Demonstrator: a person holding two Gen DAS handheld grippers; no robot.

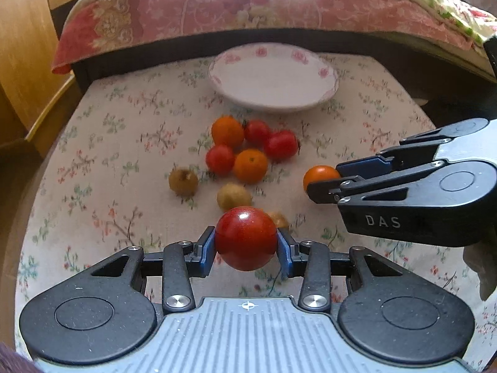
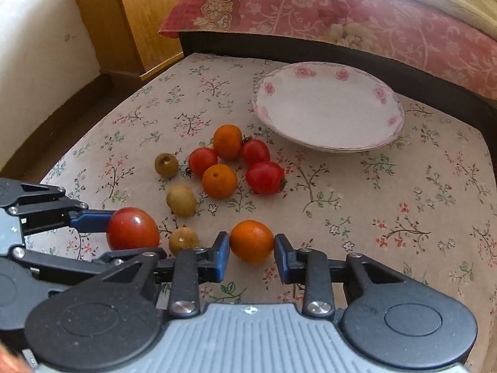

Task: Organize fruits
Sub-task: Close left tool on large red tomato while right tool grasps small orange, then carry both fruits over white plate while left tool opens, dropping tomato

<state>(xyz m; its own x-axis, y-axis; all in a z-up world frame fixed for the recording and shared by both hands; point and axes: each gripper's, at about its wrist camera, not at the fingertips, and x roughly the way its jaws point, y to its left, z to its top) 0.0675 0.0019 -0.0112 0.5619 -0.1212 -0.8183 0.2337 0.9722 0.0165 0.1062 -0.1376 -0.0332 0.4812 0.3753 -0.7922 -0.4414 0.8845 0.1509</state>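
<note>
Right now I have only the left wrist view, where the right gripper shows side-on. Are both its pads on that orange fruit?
Observer: Yes. The right wrist view shows the right gripper with a blue pad against each side of the orange fruit.
Operator: And the brown bit peeking out behind my tomato?
Observer: It is a whole brown fruit lying on the cloth, just beyond the red tomato that the left gripper holds.
</note>
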